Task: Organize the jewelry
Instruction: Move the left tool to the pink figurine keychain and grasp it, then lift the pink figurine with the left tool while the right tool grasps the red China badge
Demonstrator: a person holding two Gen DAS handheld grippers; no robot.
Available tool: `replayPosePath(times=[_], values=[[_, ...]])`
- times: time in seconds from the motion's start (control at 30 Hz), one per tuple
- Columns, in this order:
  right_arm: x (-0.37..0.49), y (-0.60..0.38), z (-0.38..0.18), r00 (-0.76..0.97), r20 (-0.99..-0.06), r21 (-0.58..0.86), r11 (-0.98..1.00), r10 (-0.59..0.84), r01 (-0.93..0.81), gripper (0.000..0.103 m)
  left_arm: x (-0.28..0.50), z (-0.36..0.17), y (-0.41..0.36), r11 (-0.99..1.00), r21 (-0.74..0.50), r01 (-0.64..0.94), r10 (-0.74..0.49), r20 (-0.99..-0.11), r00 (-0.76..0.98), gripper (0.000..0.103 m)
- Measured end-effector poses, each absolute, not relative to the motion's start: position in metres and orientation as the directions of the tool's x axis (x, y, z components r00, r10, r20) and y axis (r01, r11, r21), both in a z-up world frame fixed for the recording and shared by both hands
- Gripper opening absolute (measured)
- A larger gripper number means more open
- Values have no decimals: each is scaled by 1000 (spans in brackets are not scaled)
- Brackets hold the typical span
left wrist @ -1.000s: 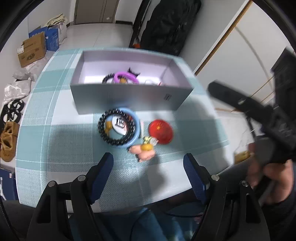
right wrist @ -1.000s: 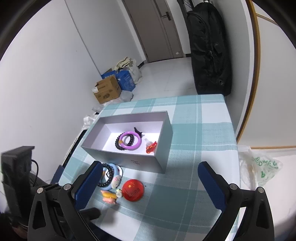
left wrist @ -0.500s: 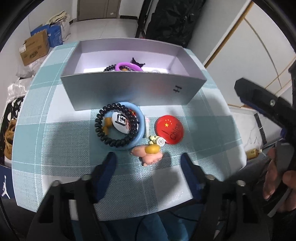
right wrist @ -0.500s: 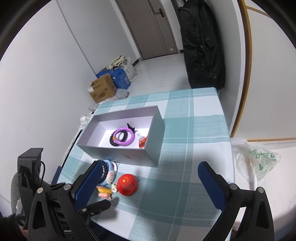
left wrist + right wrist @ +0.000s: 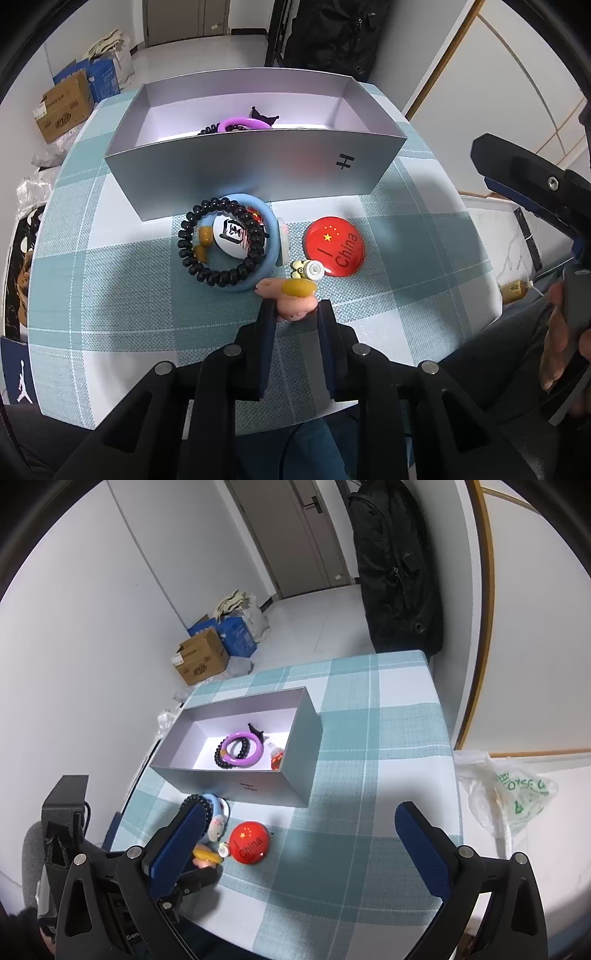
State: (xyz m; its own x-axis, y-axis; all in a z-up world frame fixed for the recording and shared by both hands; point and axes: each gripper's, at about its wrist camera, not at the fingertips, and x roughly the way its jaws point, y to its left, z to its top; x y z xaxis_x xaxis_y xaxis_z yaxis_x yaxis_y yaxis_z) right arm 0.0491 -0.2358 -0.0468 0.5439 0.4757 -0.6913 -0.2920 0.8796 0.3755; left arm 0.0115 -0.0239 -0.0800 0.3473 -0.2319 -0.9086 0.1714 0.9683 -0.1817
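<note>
My left gripper (image 5: 295,310) is shut on a pink and yellow charm (image 5: 295,295) lying on the checked tablecloth (image 5: 110,295). Beside it lie a black bead bracelet (image 5: 207,273) on a blue ring (image 5: 271,236) with a white badge (image 5: 232,236), a small yellow trinket (image 5: 306,269) and a red China badge (image 5: 334,245). The grey box (image 5: 258,173) behind holds a purple ring (image 5: 243,751), black beads (image 5: 221,757) and a red piece (image 5: 276,760). My right gripper (image 5: 303,838) is open and empty, held above the table's near right side.
Cardboard and blue boxes (image 5: 210,653) stand on the floor beyond the table. A black bag (image 5: 399,572) leans on the far wall. A plastic bag (image 5: 513,794) lies on the floor right of the table. The table's near edge (image 5: 184,417) is just below my left gripper.
My left gripper has moved forward to the pink and yellow charm and shut on it. The right gripper has risen and drawn back a little, still open.
</note>
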Motion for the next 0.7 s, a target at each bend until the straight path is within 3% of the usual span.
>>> replayPosePath(times=[0.7], values=[[36,-190,-77,430,-809,180,865,401,-467,100,-1,-35,14,937,-318,143,-347,-818,458,18]])
